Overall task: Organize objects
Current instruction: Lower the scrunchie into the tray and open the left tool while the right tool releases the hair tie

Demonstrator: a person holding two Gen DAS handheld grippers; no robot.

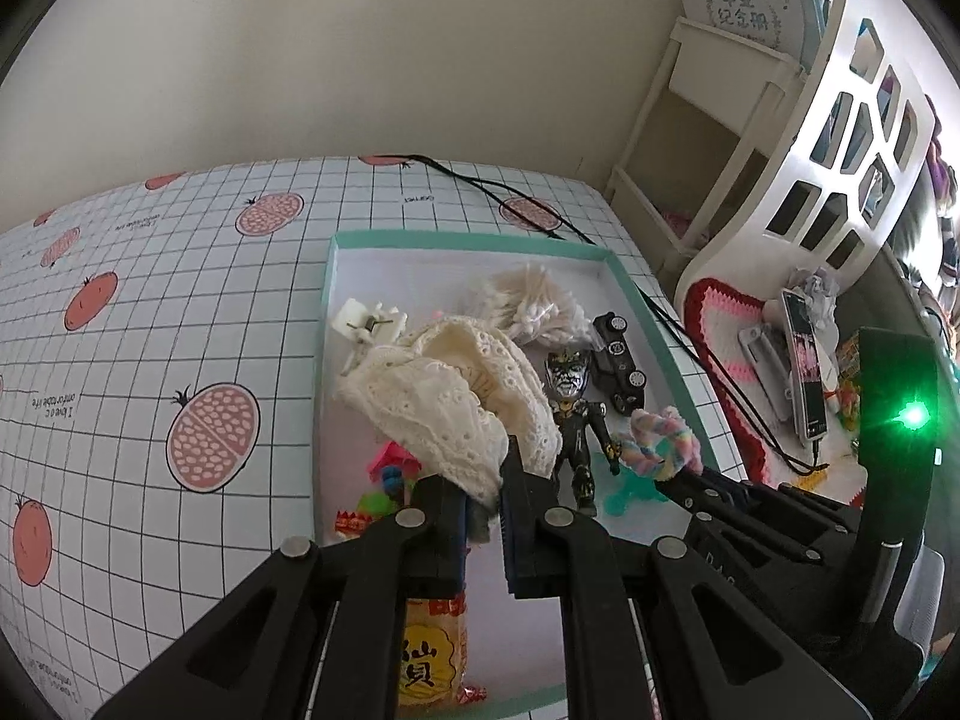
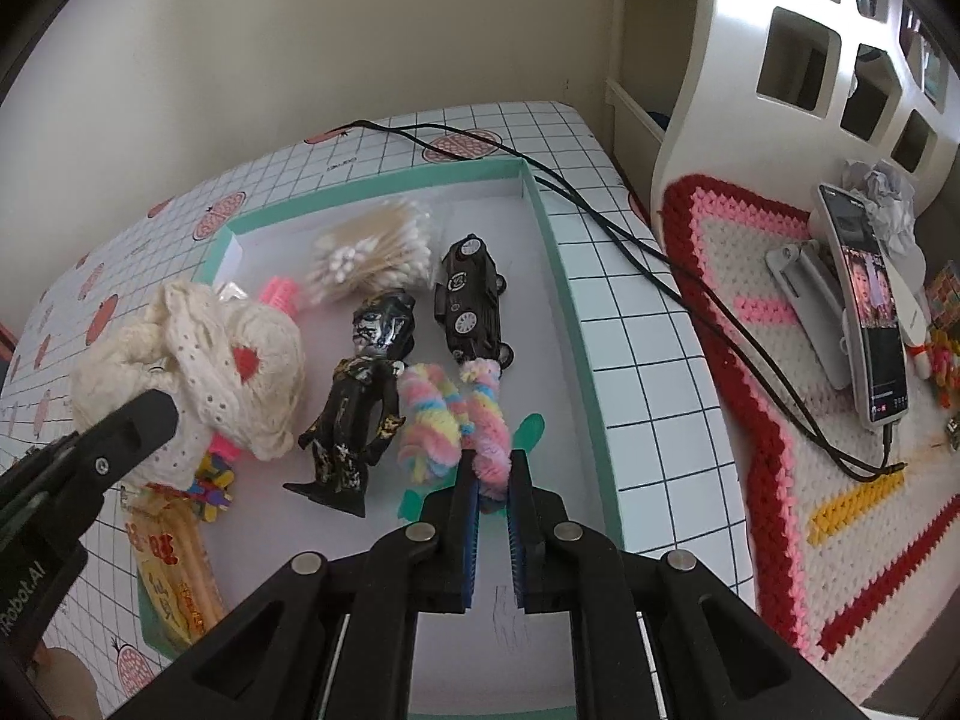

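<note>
Two grippers are working over the shallow teal-rimmed white cardboard tray (image 2: pixel 576 300). The left gripper (image 1: pixel 483 516) is clenching the cream lace fabric bundle (image 1: pixel 444 396); the right gripper (image 2: pixel 493 492) is gripping the pastel twisted chenille loop (image 2: pixel 462 420). Both items are apparently being placed; releasing them inside the tray seems due next.

We are seeing our left gripper (image 1: pixel 483 480) showing matte black linkage arms, round silver pivot pins, blue ribbed pads, our right gripper (image 2: pixel 493 480) matching, a green light glowing on its body.

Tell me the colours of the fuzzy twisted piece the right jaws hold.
Pastel pink, yellow and blue fuzzy twist; right wrist view.
</note>
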